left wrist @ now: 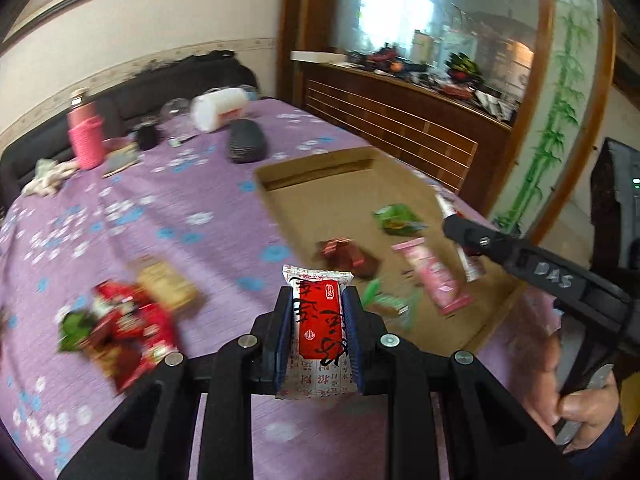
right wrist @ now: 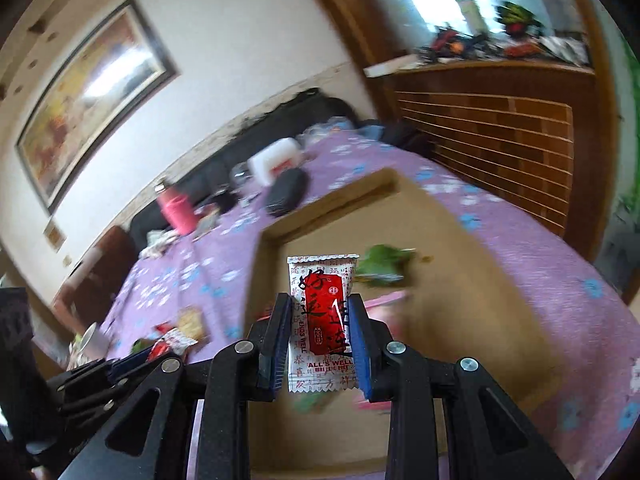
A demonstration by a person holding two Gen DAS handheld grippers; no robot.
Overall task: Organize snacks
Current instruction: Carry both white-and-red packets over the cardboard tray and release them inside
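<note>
Snacks sit in two spots: a messy pile of red & green packs (left wrist: 120,320) on the purple cloth (left wrist: 180,220) at the left, & a few already in the flat cardboard tray (left wrist: 320,192) on the right. Inside the tray I see a green pack (left wrist: 396,218), a dark red pack (left wrist: 346,254) & a long pink pack (left wrist: 434,276). Left gripper (left wrist: 318,300) is squeezed tight on a red & white snack pack (left wrist: 318,320), w/ the blue pads (left wrist: 282,332) pressing both sides. The pack stands up between them, over the cloth just by the tray's near-left edge. Right gripper (right wrist: 320,308) is also clamped on its own red & white pack (right wrist: 322,316), same kind, w/ "ALL'S WELL" printed low on it. That one hangs over the tray (right wrist: 460,280), near the green pack (right wrist: 382,262). In the left view the right gripper (left wrist: 464,232) reaches in from the right side over the tray, & a hand (left wrist: 576,396) holds its handle. Far back on the cloth are a pink bottle (left wrist: 84,132), a white tub on its side (left wrist: 220,108) & a black case (left wrist: 246,140). Lots of the pic is blurry, esp. the pile.
</note>
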